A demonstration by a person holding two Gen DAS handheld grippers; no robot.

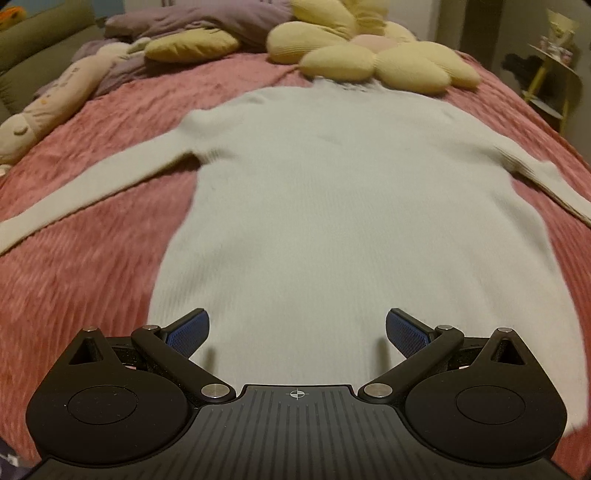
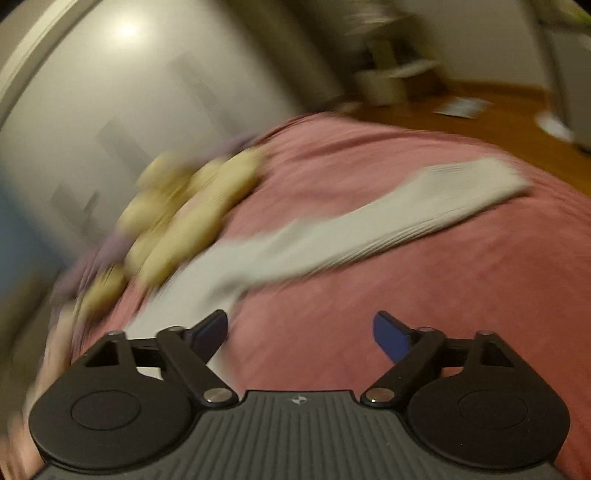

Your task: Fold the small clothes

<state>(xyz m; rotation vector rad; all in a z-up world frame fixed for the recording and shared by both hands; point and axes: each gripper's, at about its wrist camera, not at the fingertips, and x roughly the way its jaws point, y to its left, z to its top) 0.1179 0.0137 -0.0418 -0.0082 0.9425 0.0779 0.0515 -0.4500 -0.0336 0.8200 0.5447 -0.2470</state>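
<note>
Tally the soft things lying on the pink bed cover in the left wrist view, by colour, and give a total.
White: 1, the sweater
Yellow: 2, the flower cushion and the oval pillow
Cream: 1, the long plush toy
Purple: 1, the bunched duvet
Total: 5

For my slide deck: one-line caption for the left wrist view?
Open left tongs over the hem of a white sweater spread flat on a pink bedspread.

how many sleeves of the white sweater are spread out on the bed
2: the left sleeve stretches to the left edge of the left wrist view, the right sleeve to the right edge; its cuff shows in the right wrist view.
</note>
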